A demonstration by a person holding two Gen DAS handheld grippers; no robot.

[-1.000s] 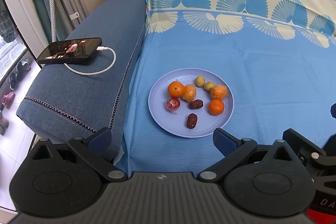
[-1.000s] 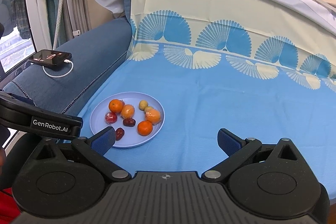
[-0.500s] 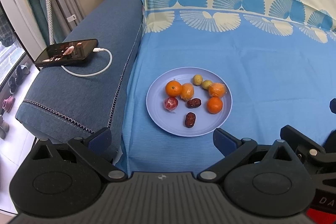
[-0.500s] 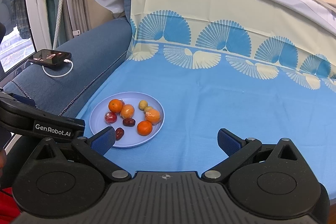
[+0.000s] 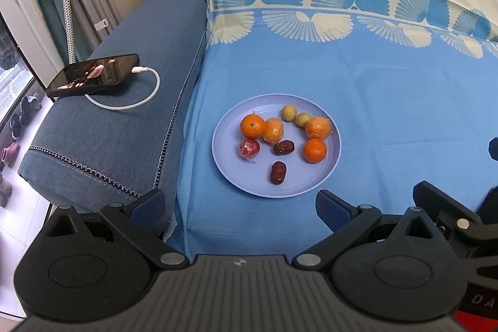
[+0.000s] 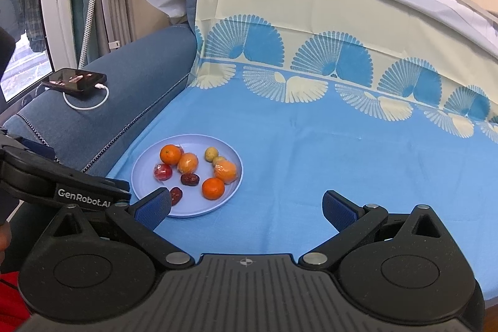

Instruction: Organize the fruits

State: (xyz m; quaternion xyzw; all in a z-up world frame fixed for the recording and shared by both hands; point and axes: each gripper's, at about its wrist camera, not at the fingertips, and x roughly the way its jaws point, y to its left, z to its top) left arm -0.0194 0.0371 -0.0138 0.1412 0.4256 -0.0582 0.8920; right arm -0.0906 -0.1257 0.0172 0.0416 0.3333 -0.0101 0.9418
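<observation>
One date point(image 6: 176, 195) half behind right tongs point(image 6: 247, 207).

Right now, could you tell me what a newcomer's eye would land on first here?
The pale blue plate on the blue sheet, holding bright oranges, two dark dates and small green fruits. Next, the phone charging on the sofa arm left of the plate. Both grippers' jaws hang open in the foreground.
</observation>
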